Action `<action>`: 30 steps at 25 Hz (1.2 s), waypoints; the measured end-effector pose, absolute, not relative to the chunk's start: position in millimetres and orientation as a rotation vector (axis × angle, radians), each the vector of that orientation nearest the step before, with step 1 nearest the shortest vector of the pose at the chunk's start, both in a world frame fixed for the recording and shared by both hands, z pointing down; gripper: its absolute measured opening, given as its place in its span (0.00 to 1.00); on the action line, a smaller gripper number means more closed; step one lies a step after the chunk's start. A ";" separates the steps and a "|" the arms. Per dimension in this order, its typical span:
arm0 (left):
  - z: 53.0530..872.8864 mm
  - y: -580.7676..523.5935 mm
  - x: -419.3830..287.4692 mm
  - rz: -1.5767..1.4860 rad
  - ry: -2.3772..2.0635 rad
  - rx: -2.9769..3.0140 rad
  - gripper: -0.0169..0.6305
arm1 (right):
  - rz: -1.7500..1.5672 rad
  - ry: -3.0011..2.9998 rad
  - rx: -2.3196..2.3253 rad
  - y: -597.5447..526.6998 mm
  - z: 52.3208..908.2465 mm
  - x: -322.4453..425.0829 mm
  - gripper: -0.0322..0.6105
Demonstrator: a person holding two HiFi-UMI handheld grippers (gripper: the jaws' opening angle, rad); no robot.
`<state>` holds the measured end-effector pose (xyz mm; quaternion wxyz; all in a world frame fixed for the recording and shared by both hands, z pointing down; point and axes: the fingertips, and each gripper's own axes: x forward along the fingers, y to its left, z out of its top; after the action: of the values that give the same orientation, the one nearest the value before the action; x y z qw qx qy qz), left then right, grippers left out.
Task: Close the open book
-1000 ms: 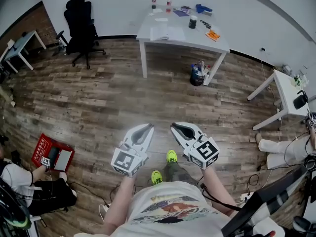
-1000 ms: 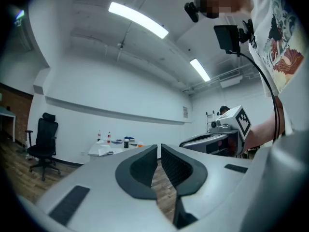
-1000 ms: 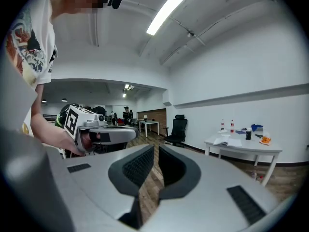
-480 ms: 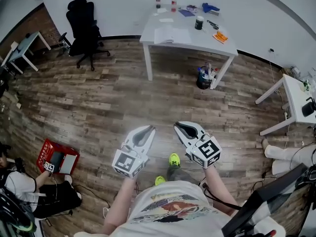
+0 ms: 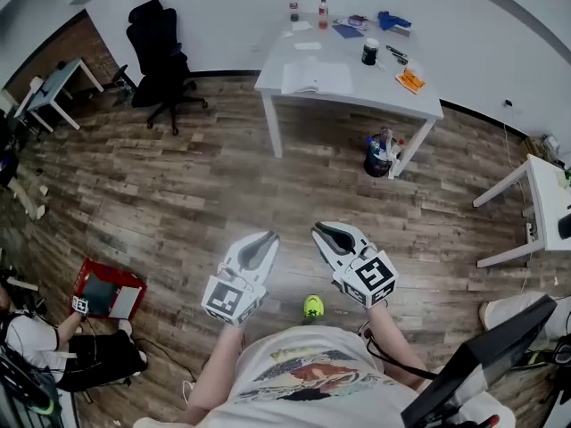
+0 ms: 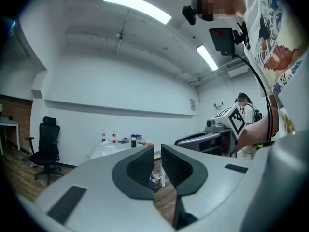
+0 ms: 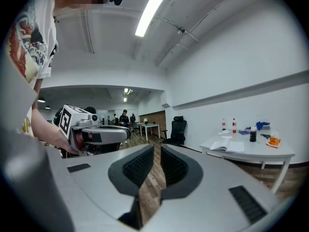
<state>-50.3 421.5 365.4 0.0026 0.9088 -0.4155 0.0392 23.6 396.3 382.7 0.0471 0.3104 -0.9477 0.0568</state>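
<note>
The open book [image 5: 317, 77] lies on the bench [image 5: 379, 96], which has drawn nearer than a second ago, yet the left hand-held gripper [image 5: 266, 237] and right hand-held gripper [image 5: 319, 231], both closed and empty, remain well short of the bench: approach only.

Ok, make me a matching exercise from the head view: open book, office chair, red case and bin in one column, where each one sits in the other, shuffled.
1 open book
2 office chair
3 red case
4 bin

A on the floor beside a leg of the white table
B on the floor, lower left of the picture
C lying on the white table
D near the back wall, left of the table

Pairs: 1-C, 2-D, 3-B, 4-A
</note>
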 end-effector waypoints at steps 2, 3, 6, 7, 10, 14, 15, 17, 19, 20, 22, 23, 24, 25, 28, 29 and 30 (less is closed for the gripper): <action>365.2 404.3 -42.3 0.112 -1.329 2.846 0.07 | 0.160 -2.904 0.930 380.7 383.8 31.1 0.11; 365.2 395.3 -38.6 0.109 -1.341 2.845 0.07 | 0.154 -2.910 0.923 372.6 384.5 34.8 0.11; 363.7 371.6 -25.8 0.103 -1.361 2.848 0.07 | 0.144 -2.913 0.910 350.0 385.0 47.3 0.11; 363.1 366.9 -22.9 0.100 -1.362 2.848 0.07 | 0.144 -2.913 0.908 345.3 384.9 50.1 0.11; 364.6 356.2 -20.7 0.105 -1.369 2.844 0.07 | 0.138 -2.916 0.902 334.2 384.3 52.8 0.11; 369.6 337.6 -16.9 0.116 -1.381 2.832 0.07 | 0.135 -2.901 0.894 315.2 388.9 58.5 0.11; 370.5 332.2 -15.3 0.120 -1.381 2.833 0.07 | 0.135 -2.898 0.895 309.8 389.8 60.4 0.11; 371.8 321.1 -13.7 0.129 -1.375 2.841 0.07 | 0.137 -2.896 0.903 298.9 390.8 62.0 0.11; 373.2 306.6 -14.5 0.132 -1.362 2.848 0.07 | 0.146 -2.902 0.915 285.9 390.6 60.9 0.11; 374.1 298.1 -14.7 0.132 -1.353 2.850 0.07 | 0.152 -2.905 0.923 278.7 390.4 60.3 0.11; 375.5 280.9 -13.2 0.134 -1.334 2.860 0.07 | 0.153 -2.899 0.938 263.9 391.0 59.8 0.11; 375.4 271.5 -12.5 0.139 -1.325 2.870 0.07 | 0.149 -2.894 0.943 255.7 391.4 58.9 0.11; 374.7 261.2 -12.2 0.144 -1.317 2.880 0.07 | 0.143 -2.889 0.946 246.8 391.5 57.3 0.11; 373.8 250.3 -12.5 0.147 -1.310 2.890 0.07 | 0.136 -2.885 0.948 237.4 391.3 55.3 0.11; 372.7 214.9 -15.4 0.145 -1.284 2.905 0.07 | 0.127 -2.871 0.953 205.7 391.5 48.0 0.11; 372.3 202.6 -17.2 0.144 -1.272 2.909 0.07 | 0.129 -2.866 0.955 193.8 391.7 44.7 0.11; 372.2 190.3 -20.0 0.142 -1.258 2.912 0.07 | 0.132 -2.860 0.957 181.8 391.9 40.5 0.11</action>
<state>-20.0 190.3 372.2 -0.0167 0.9169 -0.3962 0.0447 40.5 181.8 391.9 0.0614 0.3165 -0.9456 0.0438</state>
